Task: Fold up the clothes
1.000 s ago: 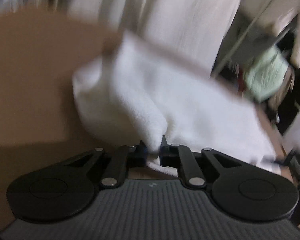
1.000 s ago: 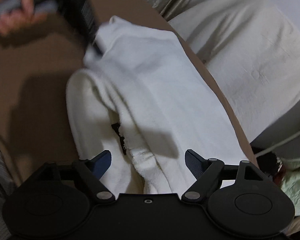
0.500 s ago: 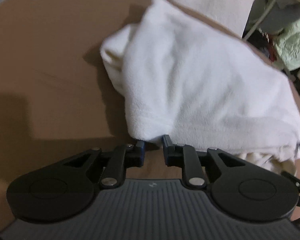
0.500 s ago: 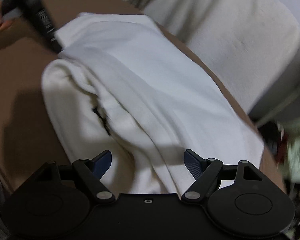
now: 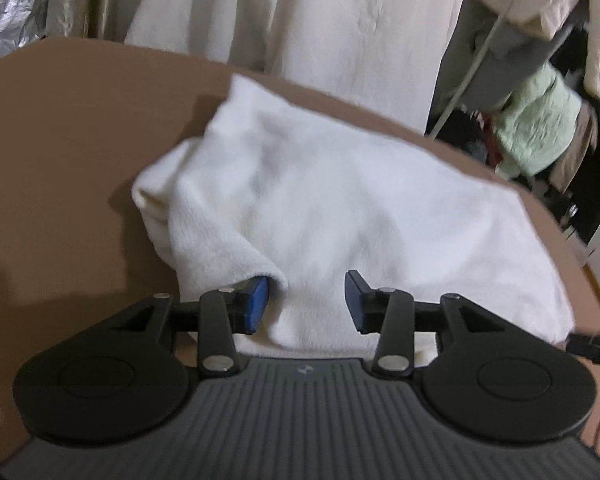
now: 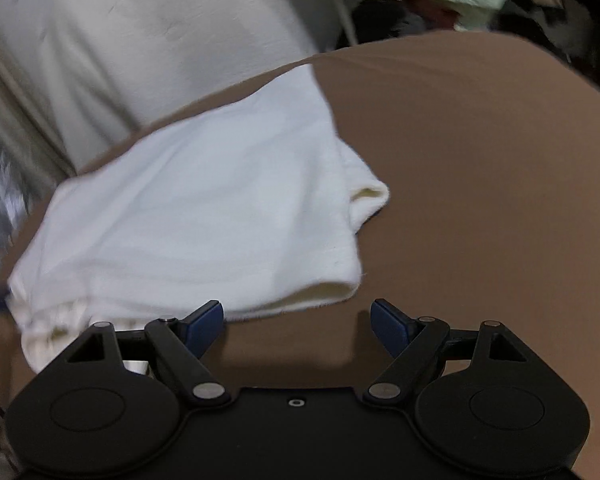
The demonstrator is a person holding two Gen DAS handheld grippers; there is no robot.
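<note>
Left gripper [image 5: 306,300]: jaws opening, a fold of the white fleece garment [image 5: 340,208] between them but no longer pinched, unlike a second ago when the pads were shut on its edge. Right gripper [image 6: 296,322]: jaws wide, empty, now over bare brown table [image 6: 480,160] just beside the garment's near hem, where a moment earlier over its middle. Garment lying doubled over on the table, near the far edge. Fold apparently just laid and released; smoothing or a further fold probably next. Beyond: pale draped cloth [image 5: 320,32].
</note>
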